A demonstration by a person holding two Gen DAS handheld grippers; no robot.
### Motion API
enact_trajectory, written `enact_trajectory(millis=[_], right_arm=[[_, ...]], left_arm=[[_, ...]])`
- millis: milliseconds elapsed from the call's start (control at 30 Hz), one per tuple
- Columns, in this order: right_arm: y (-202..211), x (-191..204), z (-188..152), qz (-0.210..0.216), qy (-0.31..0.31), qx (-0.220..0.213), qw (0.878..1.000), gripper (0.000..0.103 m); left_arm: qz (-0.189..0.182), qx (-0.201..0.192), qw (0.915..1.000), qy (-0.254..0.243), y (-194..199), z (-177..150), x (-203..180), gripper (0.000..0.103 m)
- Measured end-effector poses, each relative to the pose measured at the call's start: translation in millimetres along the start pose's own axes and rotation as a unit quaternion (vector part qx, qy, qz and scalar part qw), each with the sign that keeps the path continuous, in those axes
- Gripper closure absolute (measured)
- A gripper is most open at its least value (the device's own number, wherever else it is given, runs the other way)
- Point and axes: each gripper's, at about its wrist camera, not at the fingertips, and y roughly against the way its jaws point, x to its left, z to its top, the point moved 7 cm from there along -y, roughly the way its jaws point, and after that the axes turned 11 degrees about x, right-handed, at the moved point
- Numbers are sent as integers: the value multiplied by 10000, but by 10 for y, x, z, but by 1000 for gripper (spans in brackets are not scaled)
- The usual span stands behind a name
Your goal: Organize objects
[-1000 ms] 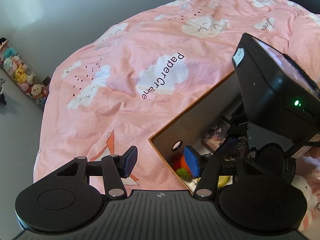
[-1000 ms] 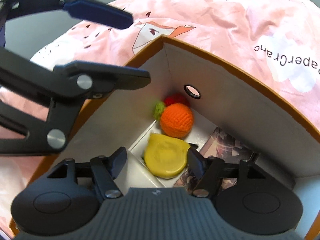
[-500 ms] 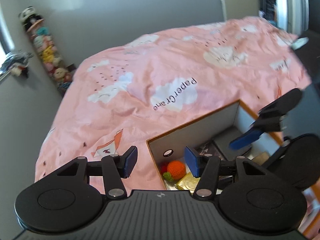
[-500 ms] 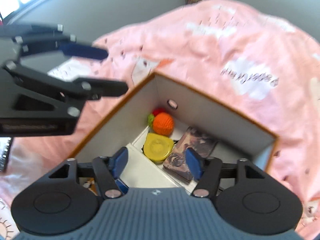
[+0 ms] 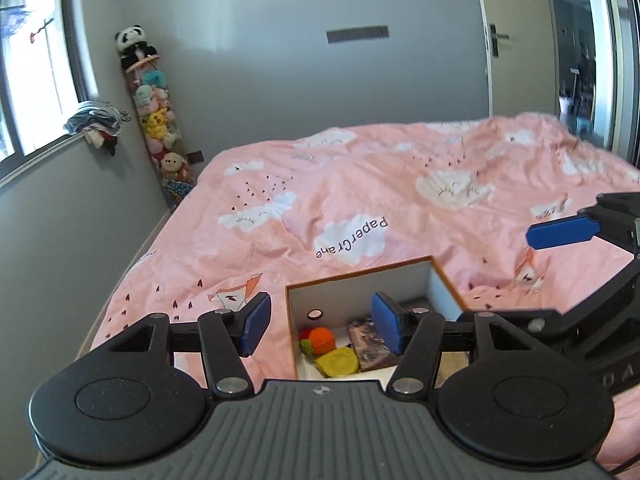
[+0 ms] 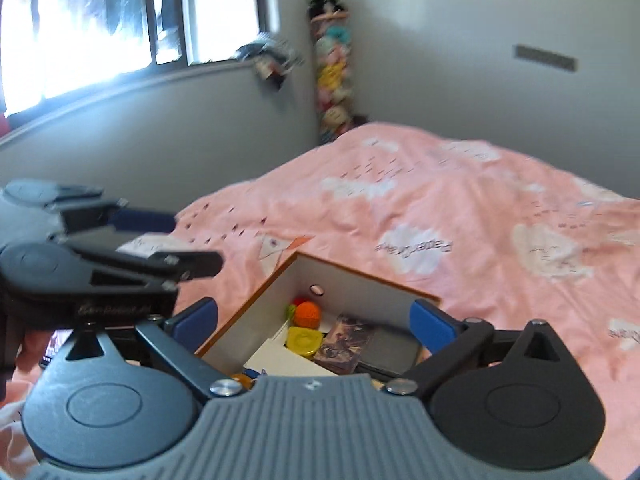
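Note:
An open box [image 5: 362, 280] [image 6: 360, 276] with an orange rim and white walls sits on the pink bed. Inside lie an orange knitted ball [image 5: 321, 338] [image 6: 308, 314], a yellow round item [image 5: 338, 362] [image 6: 304, 338], a patterned card box [image 5: 370, 342] [image 6: 346, 340] and a dark flat item [image 6: 394, 350]. My left gripper [image 5: 320, 326] is open and empty, held above the box. My right gripper [image 6: 314, 322] is open and empty, also above the box. The right gripper shows at the right of the left wrist view [image 5: 560, 234]; the left one shows at the left of the right wrist view [image 6: 120, 264].
The pink cloud-print duvet [image 5: 400, 200] [image 6: 460, 220] covers the bed. A column of stuffed toys [image 5: 156, 120] [image 6: 332, 64] stands in the room corner. A window [image 6: 100, 20] is on the left wall and a door [image 5: 516, 40] at the back right.
Both grippers have risen and pulled back from the box, so the room now shows. The right gripper's jaws have opened wider. The items in the box have not moved.

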Motion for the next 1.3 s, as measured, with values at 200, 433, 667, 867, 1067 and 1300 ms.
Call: enact_trajectory(millis=[200,433,667,867,1067,1300], right_arm=[[398,-38,-342,-220,-564,-176,9980,1],[583,-66,-587,-597,-632,-513,9949,1],[643,-6,-701,-896,-473,-729,9922,1],[614,4,-694,-605,-508,-820,9935,1],[246,-47,-783,-615,-677,-154,9957,1],[-205,-143,-984,-517,-1036,681,9909,1]], left_arm=[[120,-435,9975,546,306,-305,-114,26],[207,-749,9950,621,482,-554,-237,24],[56,-714,9941,818,418,-683,-237,24],[-233,-399,9949,901,249,-758,-257,26],[-302,16,9931,1135,33,-905,-213,27],[-145,494,9898,1328,-225,-1065,-195,28]])
